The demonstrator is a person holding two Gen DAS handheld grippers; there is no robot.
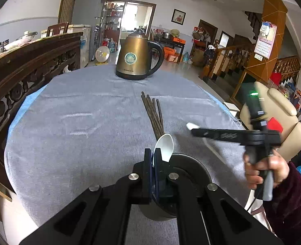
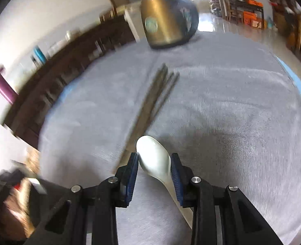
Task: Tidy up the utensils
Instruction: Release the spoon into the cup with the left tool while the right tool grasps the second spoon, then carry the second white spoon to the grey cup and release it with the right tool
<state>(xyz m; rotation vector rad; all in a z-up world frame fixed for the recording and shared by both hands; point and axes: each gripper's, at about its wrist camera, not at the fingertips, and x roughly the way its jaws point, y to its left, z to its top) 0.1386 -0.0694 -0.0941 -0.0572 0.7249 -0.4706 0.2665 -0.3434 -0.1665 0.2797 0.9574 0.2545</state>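
Observation:
A dark round utensil holder (image 1: 193,175) stands on the grey tablecloth (image 1: 79,122), right under my left gripper (image 1: 153,163). The jaws are shut, pinching the holder's rim. A white spoon (image 1: 164,148) stands in the holder, and dark chopsticks (image 1: 153,114) fan out from it. To the right, my right gripper (image 1: 193,131) hovers above the cloth with a second white spoon (image 1: 190,126) in it. The right wrist view shows that gripper (image 2: 155,156) shut on the spoon's bowl (image 2: 153,159), its handle trailing back between the fingers. The chopsticks (image 2: 154,100) are blurred ahead.
A bronze electric kettle (image 1: 136,59) stands at the table's far side, also in the right wrist view (image 2: 166,20). A carved dark wooden rail (image 1: 28,71) runs along the left. A cream armchair (image 1: 277,106) is beyond the right edge. A person's hand (image 1: 266,169) holds the right gripper.

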